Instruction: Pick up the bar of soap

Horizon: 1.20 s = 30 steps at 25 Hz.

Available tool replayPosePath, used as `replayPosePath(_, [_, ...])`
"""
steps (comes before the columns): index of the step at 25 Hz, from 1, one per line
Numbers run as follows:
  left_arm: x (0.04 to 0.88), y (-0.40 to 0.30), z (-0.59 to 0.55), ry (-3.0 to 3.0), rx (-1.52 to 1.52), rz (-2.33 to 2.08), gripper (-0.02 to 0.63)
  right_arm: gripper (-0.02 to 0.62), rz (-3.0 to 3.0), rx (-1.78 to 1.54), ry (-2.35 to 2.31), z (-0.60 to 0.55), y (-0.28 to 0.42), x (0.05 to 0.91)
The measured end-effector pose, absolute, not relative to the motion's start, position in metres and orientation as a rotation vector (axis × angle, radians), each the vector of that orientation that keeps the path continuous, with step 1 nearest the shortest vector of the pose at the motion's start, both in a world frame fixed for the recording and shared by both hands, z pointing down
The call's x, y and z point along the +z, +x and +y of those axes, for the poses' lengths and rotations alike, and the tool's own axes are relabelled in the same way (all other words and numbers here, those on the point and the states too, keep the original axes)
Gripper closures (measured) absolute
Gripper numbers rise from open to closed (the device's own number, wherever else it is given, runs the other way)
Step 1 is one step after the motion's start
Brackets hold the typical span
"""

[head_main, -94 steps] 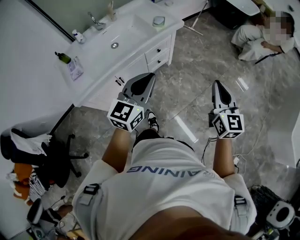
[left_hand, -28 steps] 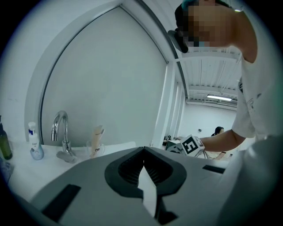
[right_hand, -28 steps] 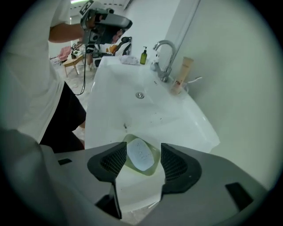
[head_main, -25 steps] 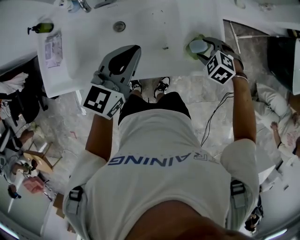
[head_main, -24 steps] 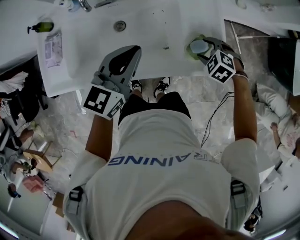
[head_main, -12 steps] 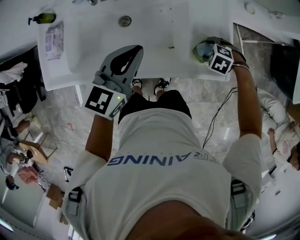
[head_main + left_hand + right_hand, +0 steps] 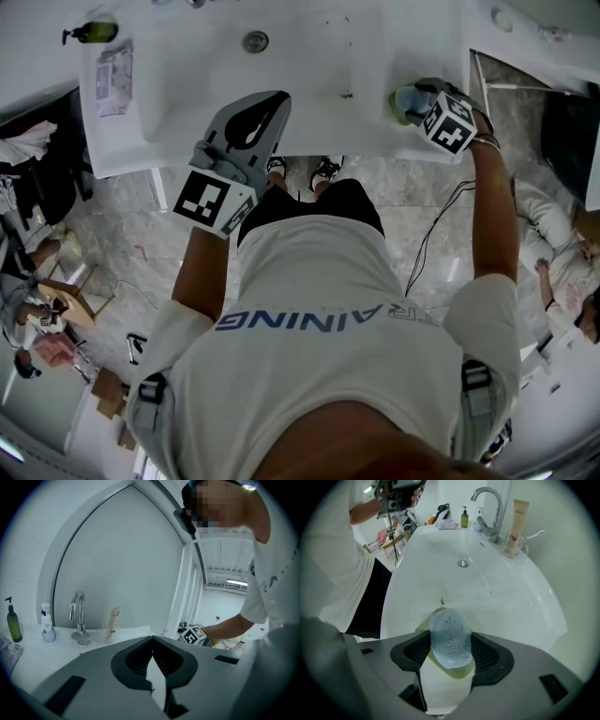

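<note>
A pale blue oval bar of soap lies on a light green dish at the right front rim of the white sink. My right gripper reaches over it with its jaws closing, the soap between them and both ribbed pads against its sides. From the head view the soap peeks out ahead of the right gripper. My left gripper hovers over the sink's front edge, shut and empty, its tips meeting.
A chrome faucet stands at the back of the sink, with a cream tube in a glass beside it. A green pump bottle and a packet sit at the far left. The drain lies mid-basin.
My right gripper has slid forward over the soap, so that its jaws now stand on both sides of the bar. The left gripper has hardly moved.
</note>
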<state>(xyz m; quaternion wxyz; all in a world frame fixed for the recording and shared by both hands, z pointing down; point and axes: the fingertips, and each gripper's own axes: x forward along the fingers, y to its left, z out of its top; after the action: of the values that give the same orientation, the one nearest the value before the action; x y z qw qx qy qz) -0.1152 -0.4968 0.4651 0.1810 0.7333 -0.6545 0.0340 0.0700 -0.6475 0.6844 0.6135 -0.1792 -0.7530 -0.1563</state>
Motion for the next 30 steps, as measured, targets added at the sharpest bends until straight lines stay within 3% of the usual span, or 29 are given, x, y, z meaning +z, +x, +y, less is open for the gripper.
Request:
replayPosePath(16, [0.401,-0.095,-0.497,2.296,0.111,-1.809,0.599,0.314,-2.474,0.047,0.446,-0.629,0.050,0.498])
replayPosePath(30, [0.353,-0.096,-0.485,2.415,0.053,-1.803,0.598,0.314,-2.813,0.092,0.817,-0.589,0.056,0.370])
